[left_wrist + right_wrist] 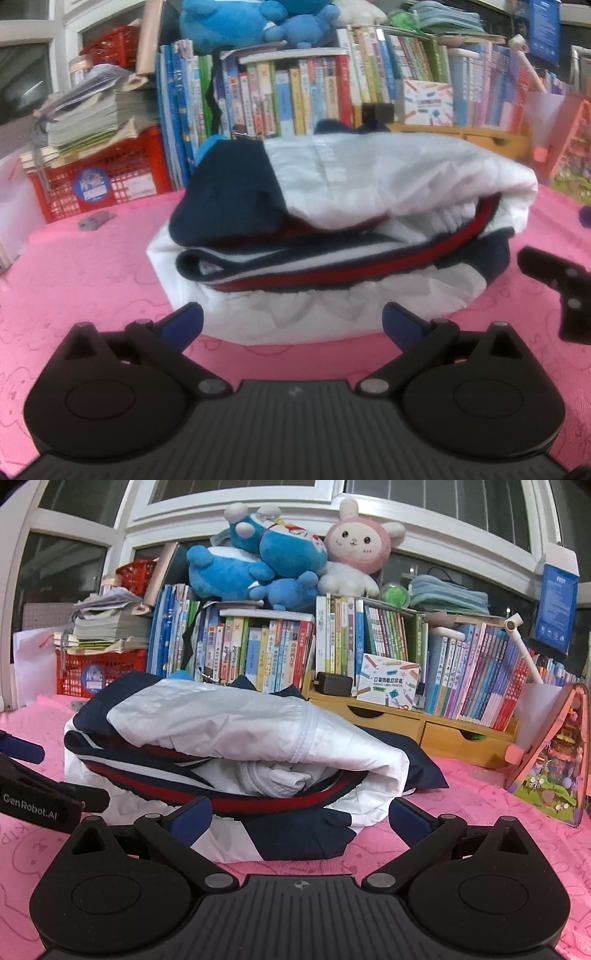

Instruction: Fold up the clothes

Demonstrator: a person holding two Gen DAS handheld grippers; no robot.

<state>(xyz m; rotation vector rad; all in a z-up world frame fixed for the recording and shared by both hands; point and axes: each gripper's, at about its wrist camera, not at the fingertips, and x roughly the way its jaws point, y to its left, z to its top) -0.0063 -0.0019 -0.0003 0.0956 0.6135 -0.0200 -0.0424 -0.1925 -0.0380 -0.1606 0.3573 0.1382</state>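
Judging by the pile, you look nearly done — the jacket [332,229] sits folded into a thick white, navy and red bundle on the pink cloth [92,266], in front of the books [280,653]. Your left gripper [291,325] and right gripper [299,816] both stand spread to their widest with nothing in them, just short of the bundle's near edge. What is left, if anything — tucking the loose navy flap at the bundle's right side.
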